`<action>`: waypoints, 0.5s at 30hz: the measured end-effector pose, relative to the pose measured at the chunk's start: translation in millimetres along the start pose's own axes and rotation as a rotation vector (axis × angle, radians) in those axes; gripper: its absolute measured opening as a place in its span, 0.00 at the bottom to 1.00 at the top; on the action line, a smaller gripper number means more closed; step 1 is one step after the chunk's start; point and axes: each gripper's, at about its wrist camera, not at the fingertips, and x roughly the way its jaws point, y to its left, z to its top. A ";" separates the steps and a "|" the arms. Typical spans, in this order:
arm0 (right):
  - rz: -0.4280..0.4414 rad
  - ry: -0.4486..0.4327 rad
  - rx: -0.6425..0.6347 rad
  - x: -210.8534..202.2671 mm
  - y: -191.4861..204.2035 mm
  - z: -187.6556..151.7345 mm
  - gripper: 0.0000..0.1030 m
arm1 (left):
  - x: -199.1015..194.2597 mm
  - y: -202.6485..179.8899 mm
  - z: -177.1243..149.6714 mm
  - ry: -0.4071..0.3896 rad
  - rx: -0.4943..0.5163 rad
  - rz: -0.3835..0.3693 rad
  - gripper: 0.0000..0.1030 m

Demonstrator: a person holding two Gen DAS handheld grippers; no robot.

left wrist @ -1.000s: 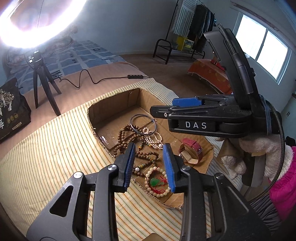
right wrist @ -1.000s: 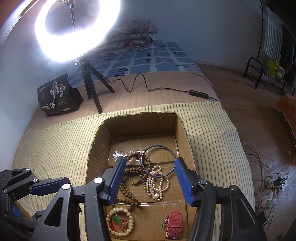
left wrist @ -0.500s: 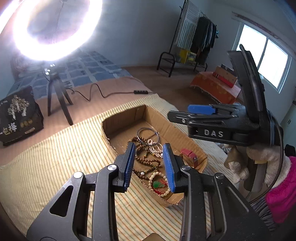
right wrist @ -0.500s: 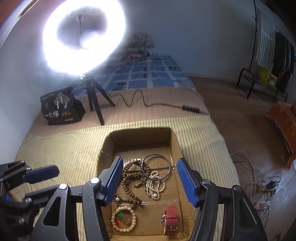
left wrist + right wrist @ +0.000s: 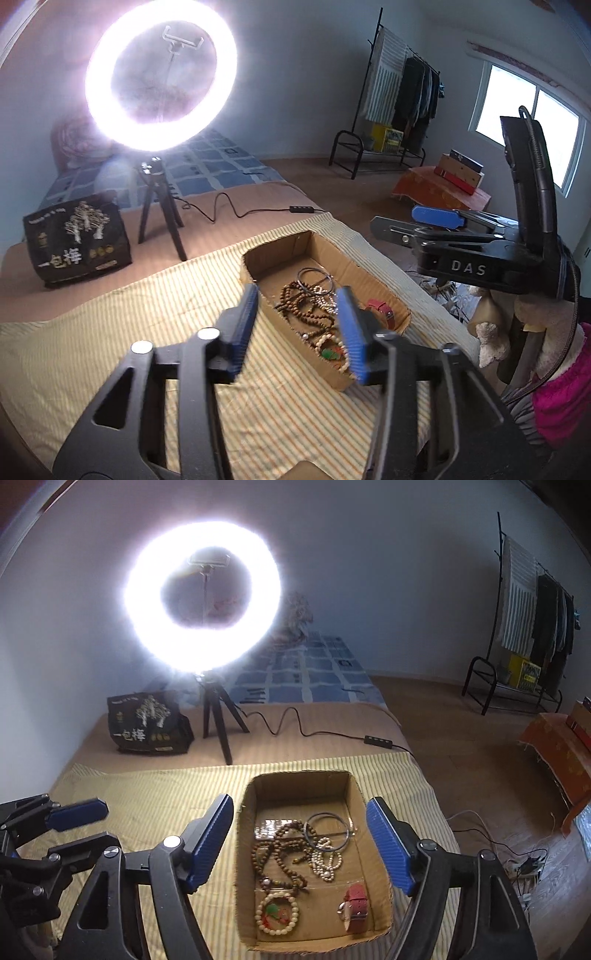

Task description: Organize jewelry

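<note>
Right wrist view: cardboard box (image 5: 297,786) of jewelry lengthwise away from camera, both grippers' jaws opening, empty.

Box ahead of our tools, lamp behind it

Below and ahead of our right tool (image 5: 300,847) we see the cardboard box (image 5: 295,781) on the striped cloth (image 5: 147,786); in it the watch (image 5: 355,904) lies nearest on the right, the bead bracelet (image 5: 277,914) nearest on the left, the bangle (image 5: 327,830) farther back. Beyond the box stands the ring light (image 5: 203,602), the bag (image 5: 147,722) to its left. Our left tool (image 5: 77,814) is left of the box.
</note>
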 end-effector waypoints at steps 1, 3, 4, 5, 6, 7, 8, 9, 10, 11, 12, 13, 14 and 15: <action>0.002 -0.011 -0.005 -5.3 3.8 -1.3 0.77 | -4.2 0.1 -1.8 -0.005 0.010 0.009 0.51; -0.006 -0.028 -0.013 -12.8 8.9 -3.4 0.82 | -12.9 1.3 -4.9 -0.009 0.024 0.019 0.54; -0.011 -0.037 -0.014 -16.0 11.1 -4.8 0.83 | -16.1 2.1 -6.1 -0.009 0.026 0.022 0.57; -0.015 -0.043 -0.013 -18.7 12.7 -6.4 0.83 | -19.1 3.2 -7.2 -0.008 0.025 0.026 0.65; -0.017 -0.046 -0.012 -21.7 14.2 -8.1 0.83 | -22.4 4.3 -8.5 -0.008 0.023 0.030 0.71; -0.017 -0.049 -0.011 -24.5 15.0 -9.9 0.83 | -24.4 5.4 -9.4 -0.009 0.021 0.034 0.73; -0.020 -0.055 -0.011 -27.4 17.0 -11.7 0.83 | -27.2 6.1 -10.6 -0.008 0.022 0.037 0.75; -0.026 -0.058 -0.012 -29.1 17.9 -12.1 0.86 | -29.2 5.8 -11.5 -0.007 0.026 0.043 0.76; -0.035 -0.063 -0.014 -30.9 19.2 -13.5 0.89 | -31.4 5.2 -12.6 -0.006 0.033 0.054 0.77; -0.046 -0.072 -0.017 -33.0 20.8 -15.4 0.94 | -32.8 4.4 -13.4 -0.007 0.039 0.061 0.78; -0.051 -0.078 -0.018 -34.3 21.3 -16.6 0.96 | -35.2 3.7 -14.8 -0.012 0.048 0.071 0.79; -0.052 -0.080 -0.018 -34.7 21.3 -17.5 0.96 | -37.5 3.0 -16.1 -0.016 0.052 0.075 0.80; -0.053 -0.081 -0.018 -35.2 21.6 -18.7 0.96 | -39.1 2.6 -17.1 -0.019 0.059 0.085 0.83; -0.055 -0.078 -0.019 -34.8 21.8 -19.7 0.96 | -39.2 2.6 -17.2 -0.019 0.062 0.094 0.88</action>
